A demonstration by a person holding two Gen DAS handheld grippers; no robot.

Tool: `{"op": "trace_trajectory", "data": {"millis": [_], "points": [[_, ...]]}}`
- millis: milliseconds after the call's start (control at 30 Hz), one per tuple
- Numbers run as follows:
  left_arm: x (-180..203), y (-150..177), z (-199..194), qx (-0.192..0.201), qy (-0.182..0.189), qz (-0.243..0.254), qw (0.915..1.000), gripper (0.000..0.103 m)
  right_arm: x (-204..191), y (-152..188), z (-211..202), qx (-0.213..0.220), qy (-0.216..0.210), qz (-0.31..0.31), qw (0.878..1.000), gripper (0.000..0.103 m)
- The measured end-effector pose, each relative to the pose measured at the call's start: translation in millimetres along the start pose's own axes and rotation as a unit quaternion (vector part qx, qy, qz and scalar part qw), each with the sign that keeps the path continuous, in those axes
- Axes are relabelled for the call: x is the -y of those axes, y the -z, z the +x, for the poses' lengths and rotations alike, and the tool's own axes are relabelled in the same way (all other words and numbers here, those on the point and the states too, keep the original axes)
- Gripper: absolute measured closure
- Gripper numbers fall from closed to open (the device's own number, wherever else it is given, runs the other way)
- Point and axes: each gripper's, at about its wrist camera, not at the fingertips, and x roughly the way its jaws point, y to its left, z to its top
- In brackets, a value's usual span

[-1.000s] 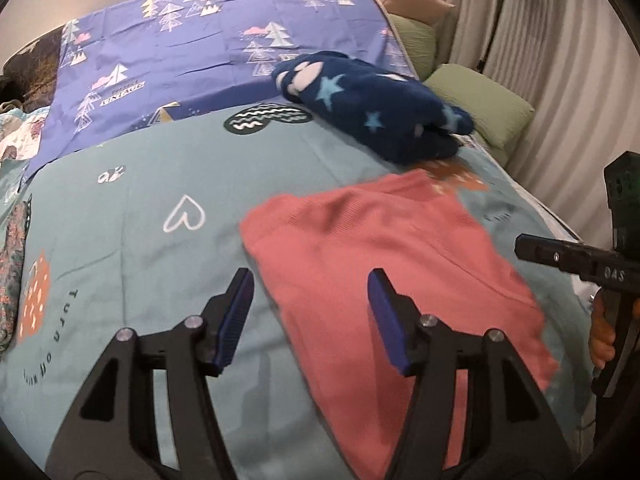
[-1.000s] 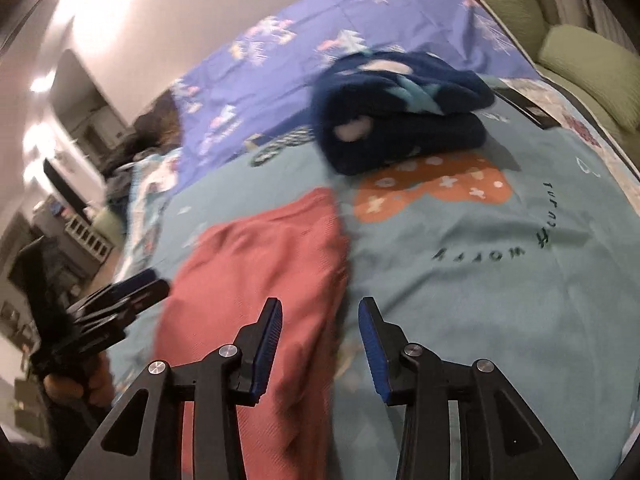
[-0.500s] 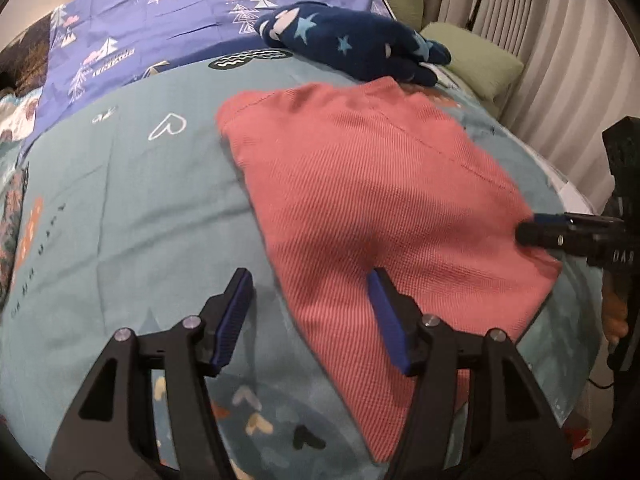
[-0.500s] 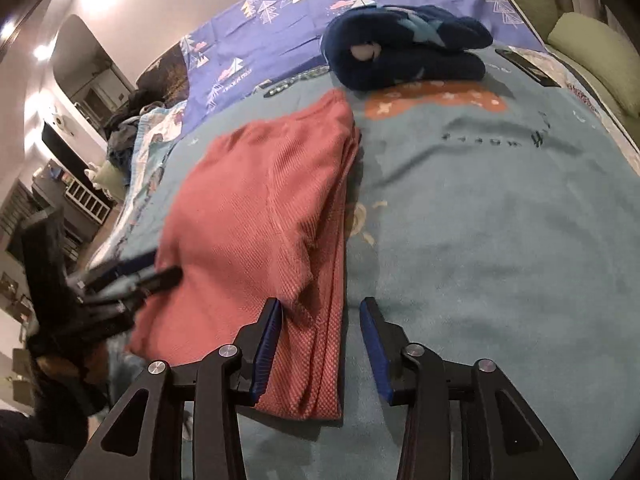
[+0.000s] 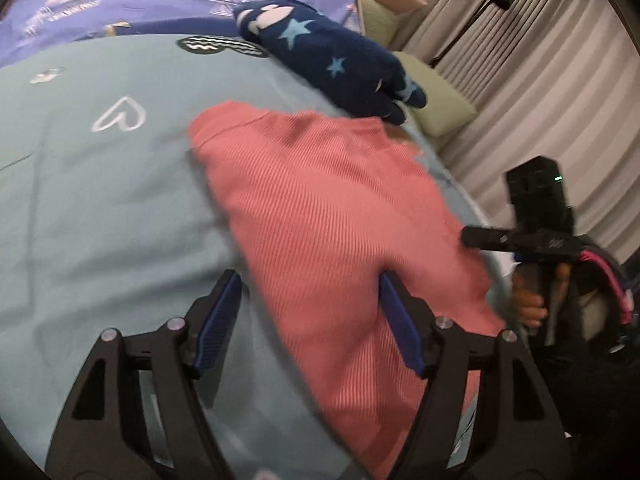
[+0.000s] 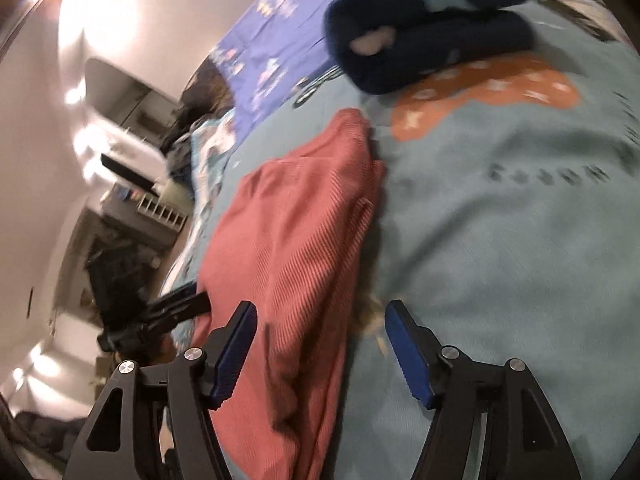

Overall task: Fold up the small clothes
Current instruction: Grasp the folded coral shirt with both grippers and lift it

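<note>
Left wrist view showed me the teal bedspread (image 5: 100,208) filling most of the frame, with a purple sheet (image 5: 140,4) beyond it and a navy star-patterned bundle (image 5: 332,64) lying at the far edge of the salmon ribbed garment (image 5: 340,216). That garment lay flat in the middle of the bed, doubled along its right side in the right wrist view (image 6: 304,240). My left gripper (image 5: 310,320) stood wide open with nothing in it, its right finger over the cloth and its left finger over bare bedding. My right gripper (image 6: 320,344) was likewise spread wide and empty, straddling the doubled edge. Both views were blurred, so I judged the risk to be a mistimed pinch: closing now could catch one layer only, or snag the bedspread, and drag the fold askew.
</note>
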Motion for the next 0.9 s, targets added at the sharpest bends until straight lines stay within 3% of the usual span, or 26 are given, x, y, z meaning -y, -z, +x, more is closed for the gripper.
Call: {"op": "trace_trajectory", "data": {"millis": [233, 267, 300, 367, 400, 500, 667, 800, 900], "points": [[-18.0, -30.8, 26.0, -0.008, 0.080, -0.035, 0.9961, 0.032, -3.3, -43.0, 40.3, -0.033, -0.037, -0.036, 0.998, 0.037], [-20.0, -32.1, 26.5, -0.008, 0.085, -0.038, 0.9956, 0.033, -3.0, -45.9, 43.1, -0.032, -0.035, -0.037, 0.998, 0.044], [-21.2, -33.0, 27.2, -0.007, 0.088, -0.040, 0.9953, 0.039, -2.7, -49.2, 47.5, -0.031, -0.018, -0.039, 0.999, 0.060], [-22.7, -33.1, 27.8, -0.005, 0.082, -0.041, 0.9957, 0.052, 0.0, -50.3, 50.3, -0.028, -0.014, -0.034, 0.999, 0.071], [-23.6, -33.4, 27.9, -0.004, 0.081, -0.042, 0.9958, 0.059, -0.6, -49.8, 48.5, -0.019, -0.013, -0.032, 0.999, 0.075], [-15.7, -36.4, 22.8, 0.009, 0.064, -0.028, 0.9976, 0.064, -18.7, -42.8, 36.3, 0.009, 0.018, -0.054, 0.998, 0.080], [34.0, -42.9, -15.7, 0.056, 0.026, 0.053, 0.9967, 0.067, -61.2, -33.2, -12.5, 0.078, 0.050, -0.095, 0.991, 0.082], [79.5, -56.6, -52.3, 0.096, 0.031, 0.103, 0.9896, 0.068, -93.9, -25.9, -69.8, 0.157, 0.072, -0.121, 0.977, 0.082], [119.9, -74.0, -70.7, 0.124, 0.024, 0.151, 0.9804, 0.069, -123.1, -26.8, -113.4, 0.218, 0.114, -0.152, 0.957, 0.082]]}}
